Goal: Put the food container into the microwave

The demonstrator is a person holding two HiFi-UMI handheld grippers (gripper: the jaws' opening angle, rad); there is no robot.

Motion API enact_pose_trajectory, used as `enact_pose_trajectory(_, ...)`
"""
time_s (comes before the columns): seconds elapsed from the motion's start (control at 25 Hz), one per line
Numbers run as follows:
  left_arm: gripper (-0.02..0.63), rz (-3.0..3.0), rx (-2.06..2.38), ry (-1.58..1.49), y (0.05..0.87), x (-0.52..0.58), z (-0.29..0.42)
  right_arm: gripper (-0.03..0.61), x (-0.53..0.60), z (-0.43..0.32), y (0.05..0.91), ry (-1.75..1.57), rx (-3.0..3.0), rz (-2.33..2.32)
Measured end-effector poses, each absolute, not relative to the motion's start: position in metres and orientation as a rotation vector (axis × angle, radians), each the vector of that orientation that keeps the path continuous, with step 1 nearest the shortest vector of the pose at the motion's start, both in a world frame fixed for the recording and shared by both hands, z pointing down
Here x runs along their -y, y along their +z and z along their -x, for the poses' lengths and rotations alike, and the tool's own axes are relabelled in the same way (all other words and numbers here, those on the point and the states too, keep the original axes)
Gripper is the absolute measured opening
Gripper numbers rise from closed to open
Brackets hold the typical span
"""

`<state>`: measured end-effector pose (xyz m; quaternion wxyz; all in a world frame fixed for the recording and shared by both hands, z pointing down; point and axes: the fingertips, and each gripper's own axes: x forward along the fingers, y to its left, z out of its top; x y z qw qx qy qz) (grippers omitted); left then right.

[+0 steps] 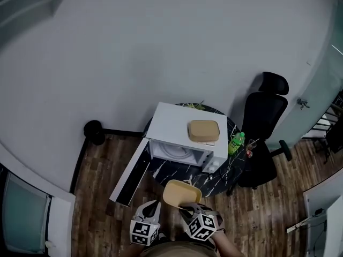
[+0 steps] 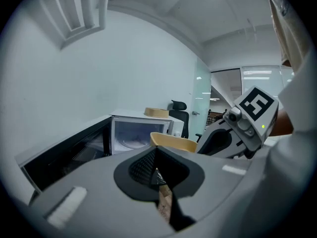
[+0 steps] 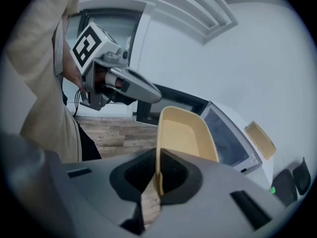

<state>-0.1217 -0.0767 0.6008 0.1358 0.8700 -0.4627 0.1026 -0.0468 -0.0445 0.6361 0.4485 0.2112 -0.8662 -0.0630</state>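
Right gripper view: near rim of food container (image 3: pixel 185 133) clamped in right claw (image 3: pixel 158 157)

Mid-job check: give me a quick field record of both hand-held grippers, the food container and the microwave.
right hand-held gripper: shut on the rim of the food container
left hand-held gripper: jaws together, nothing between them
food container: tan, open-topped, in front of the microwave, not yet inside
microwave: white, on the round table, door swung open, cavity looks empty
on top of microwave: second tan container
also on table: green bottle
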Motion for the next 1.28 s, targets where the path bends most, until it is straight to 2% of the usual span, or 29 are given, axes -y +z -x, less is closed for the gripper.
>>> enact_pose_trajectory(0.48,0.008,-2.415,1.351,0.307,0.632,0.111,0.125,0.012,0.090,0.056,0.643,-0.164,2.138,-0.431)
enact_pose_trajectory(1.28,0.008,-2.370,1.533,0.516,0.606,0.215,0.087,0.012,0.186,0.020,0.656,-0.259,2.259,-0.269)
